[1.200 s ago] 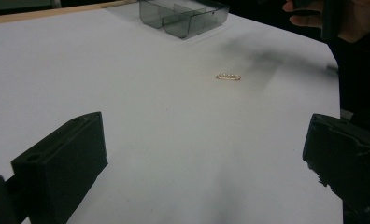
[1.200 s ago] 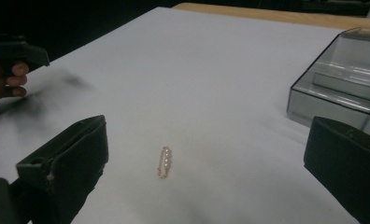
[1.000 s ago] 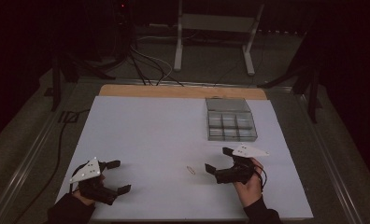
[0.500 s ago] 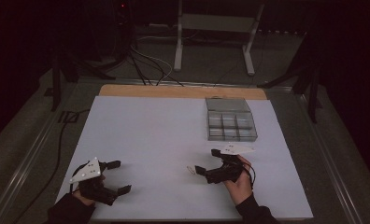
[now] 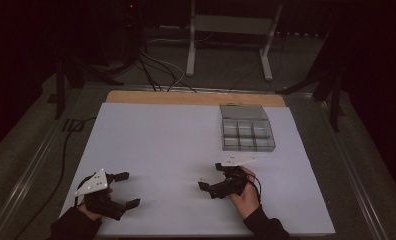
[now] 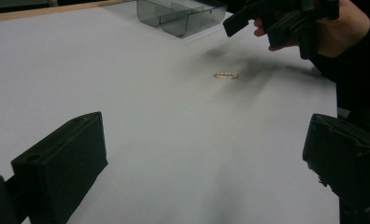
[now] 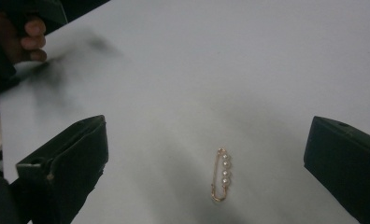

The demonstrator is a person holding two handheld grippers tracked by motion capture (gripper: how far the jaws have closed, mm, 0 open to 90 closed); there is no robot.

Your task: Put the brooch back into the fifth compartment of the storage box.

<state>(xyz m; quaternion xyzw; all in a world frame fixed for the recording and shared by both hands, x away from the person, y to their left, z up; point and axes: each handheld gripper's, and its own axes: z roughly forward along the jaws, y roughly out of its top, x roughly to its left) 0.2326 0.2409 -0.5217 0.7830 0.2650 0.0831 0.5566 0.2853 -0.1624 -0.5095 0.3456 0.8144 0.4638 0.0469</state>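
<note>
A small gold safety pin with a row of pearls lies flat on the white table sheet. In the high view the pin sits just left of my right gripper, whose open jaws stand on either side of it without touching. From the right gripper's own camera, that gripper has the pin between its wide-apart jaws. My left gripper rests open and empty near the front left corner. In the left gripper view, between its jaws, I see the pin and the right gripper farther off.
A clear plastic organizer box with several compartments stands at the back right of the sheet, and its near wall shows in the left gripper view. A wooden strip runs along the table's far edge. Cables and a metal stand lie beyond.
My right gripper has moved left and turned toward the pin, so its open jaws now flank it. The left gripper and the pin have stayed in place.
</note>
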